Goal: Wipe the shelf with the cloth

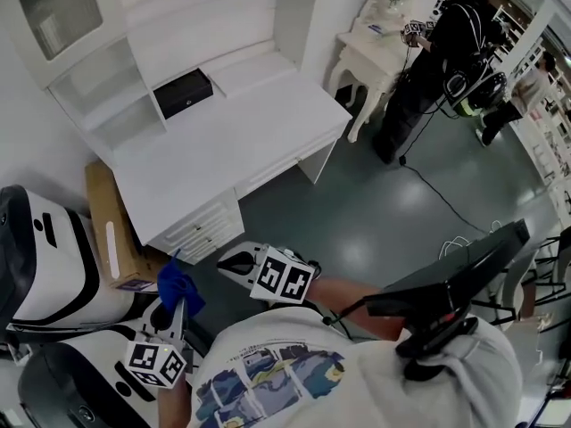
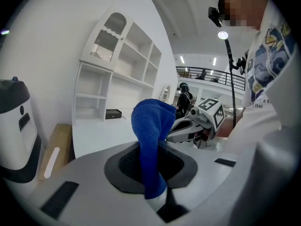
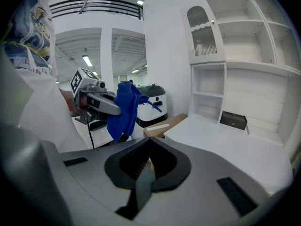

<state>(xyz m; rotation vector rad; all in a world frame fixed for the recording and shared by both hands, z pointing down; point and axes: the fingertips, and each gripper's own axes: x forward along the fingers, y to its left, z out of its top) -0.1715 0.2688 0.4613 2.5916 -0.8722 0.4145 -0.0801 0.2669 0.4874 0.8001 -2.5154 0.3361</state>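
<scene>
Left gripper [image 2: 151,175] clamped on blue cloth [image 2: 150,126], lower left of head view, well apart from shelf [image 1: 257,66] at upper centre. Right gripper [image 3: 146,169] pinched together, empty. Risk: cloth held by narrow fold, liable to pull free under wiping drag

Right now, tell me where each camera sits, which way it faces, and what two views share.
Head view: on the person's head, looking steeply down at the white desk; shows the shirt, left gripper and right gripper.
Left gripper view: rides the left gripper, faces the shelves past the blue cloth in its jaws; shows the shirt.
Right gripper view: rides the right gripper, jaws together, faces the white desk; shows the left gripper.
Shared: both gripper views catch the black box and the blue cloth.
</scene>
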